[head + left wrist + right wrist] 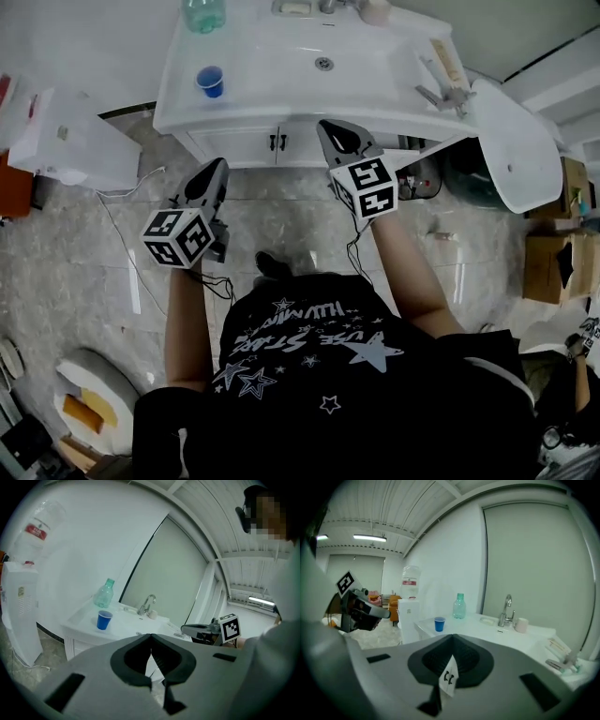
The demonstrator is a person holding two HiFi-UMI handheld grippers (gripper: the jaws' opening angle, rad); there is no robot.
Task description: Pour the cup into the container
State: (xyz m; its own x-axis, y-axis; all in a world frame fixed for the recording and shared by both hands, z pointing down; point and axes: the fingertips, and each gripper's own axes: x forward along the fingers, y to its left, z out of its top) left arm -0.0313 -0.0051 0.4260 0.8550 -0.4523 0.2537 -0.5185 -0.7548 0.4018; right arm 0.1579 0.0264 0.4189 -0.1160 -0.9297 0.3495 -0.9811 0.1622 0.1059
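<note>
A blue cup [210,81] stands upright on the left part of the white vanity top [272,94], near a green plastic bottle [203,14] at the back left corner. The cup [104,619] and bottle [104,594] also show ahead in the left gripper view, and the cup [439,624] shows in the right gripper view. My left gripper [214,173] is shut and empty, in front of the cabinet and short of the counter. My right gripper [328,127] is shut and empty at the counter's front edge, below the sink bowl [323,64].
A faucet [506,609] and a pale mug [521,625] stand behind the bowl. Toothbrushes [445,80] lie at the counter's right end. A white water dispenser [66,141] stands left of the vanity, a white tub [511,141] and cardboard boxes [553,253] at the right.
</note>
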